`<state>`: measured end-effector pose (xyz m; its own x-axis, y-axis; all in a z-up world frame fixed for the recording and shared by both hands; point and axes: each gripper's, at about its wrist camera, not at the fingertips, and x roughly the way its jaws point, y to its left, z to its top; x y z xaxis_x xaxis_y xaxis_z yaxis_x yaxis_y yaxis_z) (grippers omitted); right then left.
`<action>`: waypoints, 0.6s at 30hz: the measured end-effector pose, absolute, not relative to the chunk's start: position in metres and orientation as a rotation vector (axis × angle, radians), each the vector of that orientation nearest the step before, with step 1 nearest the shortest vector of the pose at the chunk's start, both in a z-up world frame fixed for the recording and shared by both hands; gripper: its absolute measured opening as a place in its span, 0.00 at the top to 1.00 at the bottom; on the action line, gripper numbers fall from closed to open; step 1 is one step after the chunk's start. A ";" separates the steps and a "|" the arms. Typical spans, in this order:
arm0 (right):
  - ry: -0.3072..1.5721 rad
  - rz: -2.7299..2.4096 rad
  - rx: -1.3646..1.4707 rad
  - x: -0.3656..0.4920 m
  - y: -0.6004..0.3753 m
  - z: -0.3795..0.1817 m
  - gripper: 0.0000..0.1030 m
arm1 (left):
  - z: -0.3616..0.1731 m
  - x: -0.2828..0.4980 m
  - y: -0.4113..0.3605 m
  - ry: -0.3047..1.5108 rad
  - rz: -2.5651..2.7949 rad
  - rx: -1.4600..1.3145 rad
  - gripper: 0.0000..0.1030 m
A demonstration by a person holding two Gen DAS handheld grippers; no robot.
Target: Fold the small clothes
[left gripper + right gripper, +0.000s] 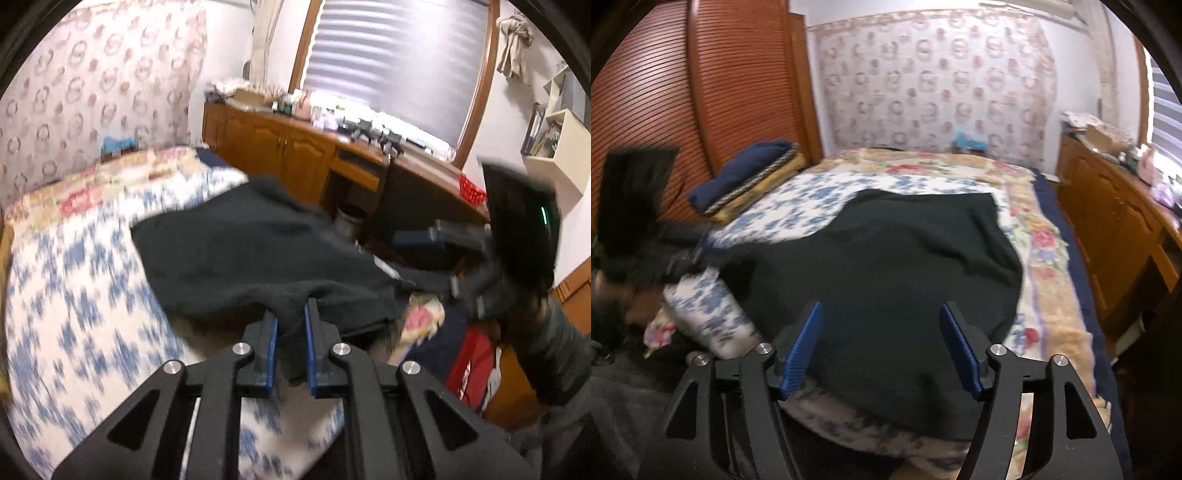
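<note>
A dark green-black garment [243,254] lies spread on the bed's blue-and-white floral cover [74,295]. My left gripper [290,314] is shut on the garment's near edge, cloth bunched between its blue pads. In the right wrist view the same garment [905,258] covers the middle of the bed. My right gripper [882,314] is open, its blue pads wide apart just above the garment's near part, holding nothing. The right gripper also shows blurred in the left wrist view [439,240], and the left gripper shows blurred in the right wrist view [690,254].
A stack of folded clothes, navy on top [746,177], lies at the bed's far left. A wooden cabinet with clutter [295,147] runs along the window side. A slatted wooden door [683,92] stands left of the bed. Red and dark items [469,365] lie on the floor.
</note>
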<state>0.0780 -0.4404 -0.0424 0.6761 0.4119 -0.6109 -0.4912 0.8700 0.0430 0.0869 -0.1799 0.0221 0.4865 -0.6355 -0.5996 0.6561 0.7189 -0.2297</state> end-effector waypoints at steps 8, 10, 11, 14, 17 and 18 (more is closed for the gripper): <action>0.713 0.507 -0.247 0.080 -0.419 -0.073 0.29 | 0.041 0.122 -0.188 0.692 -0.783 0.000 0.91; 0.729 0.468 -0.283 0.085 -0.423 -0.082 0.29 | 0.042 0.126 -0.185 0.687 -0.779 -0.009 0.91; 0.744 0.442 -0.303 0.090 -0.427 -0.087 0.29 | 0.042 0.130 -0.184 0.683 -0.773 -0.016 0.91; 0.770 0.413 -0.325 0.096 -0.441 -0.096 0.29 | 0.043 0.140 -0.176 0.671 -0.755 -0.045 0.91; 0.799 0.391 -0.343 0.103 -0.450 -0.102 0.30 | 0.044 0.154 -0.169 0.663 -0.747 -0.082 0.91; 0.806 0.388 -0.339 0.106 -0.453 -0.103 0.30 | 0.043 0.159 -0.168 0.662 -0.745 -0.087 0.91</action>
